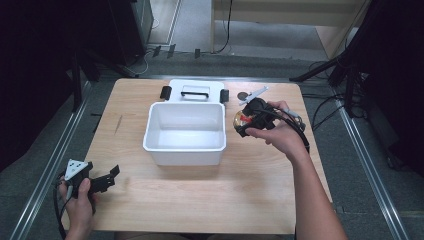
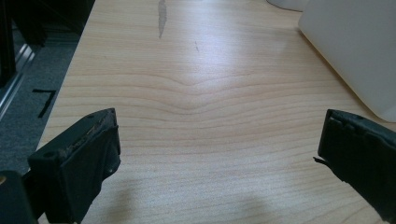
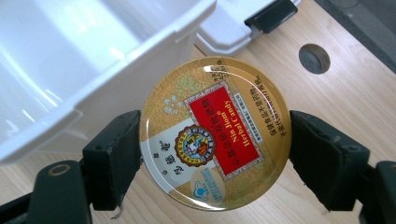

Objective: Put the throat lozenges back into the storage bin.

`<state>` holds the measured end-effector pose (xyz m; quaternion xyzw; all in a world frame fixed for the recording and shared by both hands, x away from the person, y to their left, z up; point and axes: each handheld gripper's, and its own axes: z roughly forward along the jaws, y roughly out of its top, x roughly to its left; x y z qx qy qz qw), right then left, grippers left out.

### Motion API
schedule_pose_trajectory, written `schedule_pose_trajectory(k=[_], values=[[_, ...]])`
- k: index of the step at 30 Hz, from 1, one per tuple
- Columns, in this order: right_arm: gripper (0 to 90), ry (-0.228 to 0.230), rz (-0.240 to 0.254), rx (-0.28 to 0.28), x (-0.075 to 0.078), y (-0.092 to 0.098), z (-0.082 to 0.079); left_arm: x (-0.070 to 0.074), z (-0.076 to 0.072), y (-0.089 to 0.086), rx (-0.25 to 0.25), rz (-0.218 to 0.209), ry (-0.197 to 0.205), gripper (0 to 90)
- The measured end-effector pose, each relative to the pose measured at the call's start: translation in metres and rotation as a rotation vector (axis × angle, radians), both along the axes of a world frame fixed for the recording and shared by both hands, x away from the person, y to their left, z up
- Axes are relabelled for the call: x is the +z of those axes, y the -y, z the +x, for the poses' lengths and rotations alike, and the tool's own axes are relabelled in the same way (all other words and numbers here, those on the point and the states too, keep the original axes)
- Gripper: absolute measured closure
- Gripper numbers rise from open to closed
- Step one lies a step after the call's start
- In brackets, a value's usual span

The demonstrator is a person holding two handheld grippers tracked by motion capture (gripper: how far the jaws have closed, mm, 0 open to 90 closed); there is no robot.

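A round gold candy tin (image 3: 212, 133) with a red label sits between the jaws of my right gripper (image 3: 212, 158), which press on its left and right rims. In the high view that gripper (image 1: 248, 120) holds the tin (image 1: 240, 119) just right of the white plastic box (image 1: 185, 148), above the table. The box is open and nothing lies inside it. Its lid (image 1: 195, 91), with black latches, lies flat behind it. My left gripper (image 1: 106, 181) rests near the table's front left corner, jaws wide apart over bare wood (image 2: 205, 140), nothing between them.
A round hole (image 3: 314, 58) in the tabletop lies near the back right, beside the lid. The box's near wall (image 2: 359, 51) stands to the right of my left gripper. Black stands and cables flank the table on both sides.
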<state>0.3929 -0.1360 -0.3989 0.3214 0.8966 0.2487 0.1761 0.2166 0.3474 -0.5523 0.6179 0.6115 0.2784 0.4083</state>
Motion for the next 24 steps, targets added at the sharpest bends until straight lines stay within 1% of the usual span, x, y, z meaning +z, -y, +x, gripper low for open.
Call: schedule_pose_trajectory(k=[4, 5, 7, 9, 13, 16, 21, 22, 23, 24], values=[[21.0, 0.003, 0.007, 0.008, 0.006, -0.006, 0.0, 0.0, 0.0, 0.0, -0.001, 0.001, -0.001, 0.0], [21.0, 0.003, 0.003, 0.013, 0.009, -0.009, -0.001, 0.0, 0.0, 0.0, -0.001, 0.001, 0.0, 0.0], [21.0, 0.002, 0.001, 0.015, 0.01, -0.01, -0.001, 0.0, 0.0, 0.0, -0.001, 0.0, 0.0, 0.0], [21.0, 0.009, -0.002, 0.022, 0.014, -0.014, -0.001, 0.0, 0.0, 0.0, -0.001, 0.0, 0.0, 0.0], [21.0, 0.008, 0.006, 0.026, 0.02, -0.02, -0.002, 0.0, 0.0, 0.0, -0.004, 0.001, -0.001, 0.0], [21.0, 0.011, -0.001, 0.032, 0.022, -0.023, -0.002, 0.0, 0.0, 0.0, -0.004, 0.0, -0.001, 0.0], [21.0, 0.015, 0.001, 0.058, 0.026, -0.035, -0.002, 0.0, 0.0, 0.0, -0.005, -0.002, -0.002, 0.0], [21.0, 0.015, 0.001, 0.058, 0.026, -0.035, -0.002, 0.0, 0.0, 0.0, -0.005, -0.002, -0.002, 0.0], [21.0, 0.016, -0.002, 0.07, 0.026, -0.039, -0.003, 0.0, 0.0, 0.0, -0.007, -0.002, -0.003, 0.0], [21.0, 0.016, -0.002, 0.07, 0.026, -0.039, -0.003, 0.0, 0.0, 0.0, -0.007, -0.002, -0.003, 0.0]])
